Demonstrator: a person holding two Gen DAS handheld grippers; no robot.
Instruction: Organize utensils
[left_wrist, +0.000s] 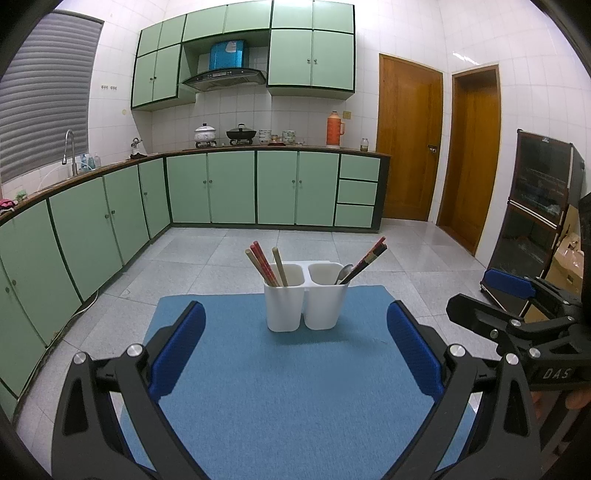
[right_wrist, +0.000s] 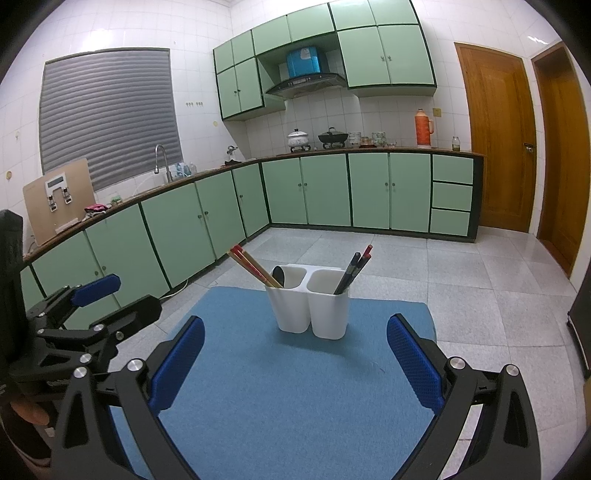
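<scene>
Nearest the cameras, both tools hang over the front of the blue mat (left_wrist: 258, 387): the left gripper (left_wrist: 295, 350) has its blue pads spread wide with nothing between them, and the right gripper (right_wrist: 295, 356) is likewise wide apart and empty. Each shows in the other's view at the side, well short of the holder. Past them, at the far part of the mat, stands the white two-compartment utensil holder (left_wrist: 306, 306), upright. Its left compartment carries red chopsticks (left_wrist: 263, 263) and a pale wooden pair leaning left; its right compartment carries dark chopsticks (left_wrist: 367, 260) leaning right. A metal spoon (left_wrist: 344, 274) stands in the holder too, though the two views disagree on which compartment it sits in, so I cannot say. Nothing lies loose on the mat, so the gathering part of the task looks done or nearly so; what may be left, as a guess, is sorting by kind, since the chopsticks are split across both cups. The sticks fan outwards, so a reach for one pair would have to avoid nudging its neighbours or tipping the light holder. Nothing else on the tabletop stands in the way. Farther off lie the tiled floor (left_wrist: 229, 254), green kitchen cabinets (left_wrist: 229, 188), pots and an orange flask (left_wrist: 334, 129) on the counter, and wooden doors.
</scene>
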